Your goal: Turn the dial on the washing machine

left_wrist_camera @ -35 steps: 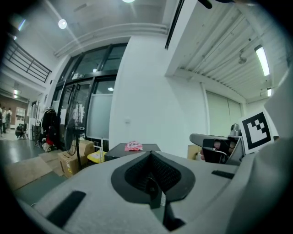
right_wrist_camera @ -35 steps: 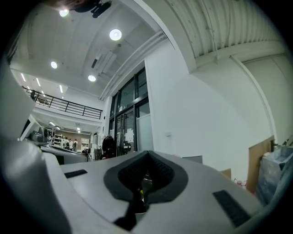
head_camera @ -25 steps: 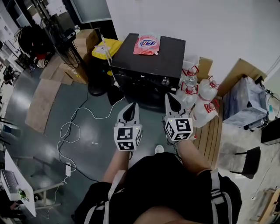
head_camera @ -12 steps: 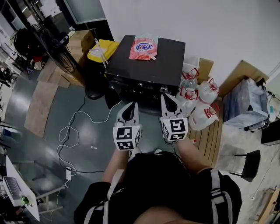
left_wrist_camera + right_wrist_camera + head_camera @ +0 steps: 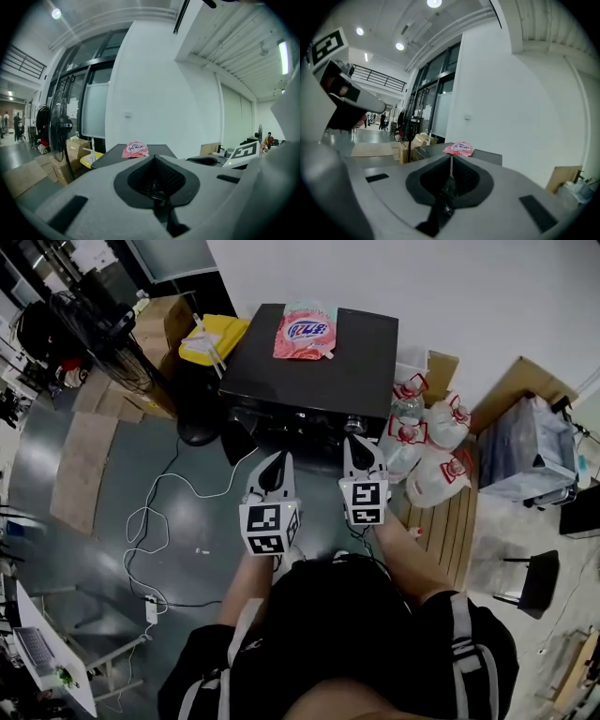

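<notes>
Turn not begun as I judge it — my right gripper (image 5: 355,441), closed and empty, is near the round silver dial (image 5: 353,423) at its 12 o'clock on the black boxy washing machine (image 5: 309,362); left gripper (image 5: 278,459) closed too.

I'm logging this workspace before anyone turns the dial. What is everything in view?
washing machine: one, black, against the white wall
dial: one, silvery, right end of the machine's front
pouch: one, pink, on the machine's top
container: one, yellow, left of the machine
plastic bags: about four, white with red ties, right of the machine
fan: one, black, far left
chair: one, black, far right
left gripper: one, white, jaws shut, empty, before the machine
right gripper: one, white, jaws shut, empty, just below the dial
</notes>
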Action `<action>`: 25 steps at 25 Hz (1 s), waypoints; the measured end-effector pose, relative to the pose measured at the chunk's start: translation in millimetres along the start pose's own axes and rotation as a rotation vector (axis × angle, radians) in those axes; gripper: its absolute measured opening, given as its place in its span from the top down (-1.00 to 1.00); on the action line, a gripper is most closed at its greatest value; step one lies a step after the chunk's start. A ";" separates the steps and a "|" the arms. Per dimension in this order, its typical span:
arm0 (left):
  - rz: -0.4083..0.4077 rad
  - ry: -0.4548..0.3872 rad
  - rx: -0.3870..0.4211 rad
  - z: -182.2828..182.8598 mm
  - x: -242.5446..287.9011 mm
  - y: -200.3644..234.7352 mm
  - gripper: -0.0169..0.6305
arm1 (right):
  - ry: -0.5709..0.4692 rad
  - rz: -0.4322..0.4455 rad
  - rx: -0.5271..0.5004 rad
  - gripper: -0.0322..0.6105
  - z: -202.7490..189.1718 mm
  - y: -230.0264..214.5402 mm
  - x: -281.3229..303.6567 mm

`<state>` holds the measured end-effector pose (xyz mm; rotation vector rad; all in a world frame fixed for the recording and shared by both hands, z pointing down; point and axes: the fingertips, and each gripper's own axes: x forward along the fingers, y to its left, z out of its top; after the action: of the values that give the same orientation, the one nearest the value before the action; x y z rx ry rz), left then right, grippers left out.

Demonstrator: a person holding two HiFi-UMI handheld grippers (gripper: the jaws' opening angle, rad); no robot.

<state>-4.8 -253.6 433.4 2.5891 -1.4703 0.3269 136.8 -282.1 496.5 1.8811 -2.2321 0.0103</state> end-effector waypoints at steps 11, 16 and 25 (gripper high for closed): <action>0.058 0.070 -0.012 -23.3 0.9 27.0 0.96 | 0.228 -0.050 0.067 0.28 -99.2 -21.5 56.8; 0.100 0.115 -0.024 -43.6 -4.5 41.3 0.96 | 0.254 -0.109 0.085 0.16 -127.2 -29.7 86.4; 0.172 0.161 -0.031 -59.2 -17.7 69.4 0.96 | 0.387 -0.256 0.230 0.07 -186.0 -47.0 122.7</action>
<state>-80.2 -260.5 487.3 2.3553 -1.6276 0.5160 194.1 -382.4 692.7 2.0550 -1.7850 0.5601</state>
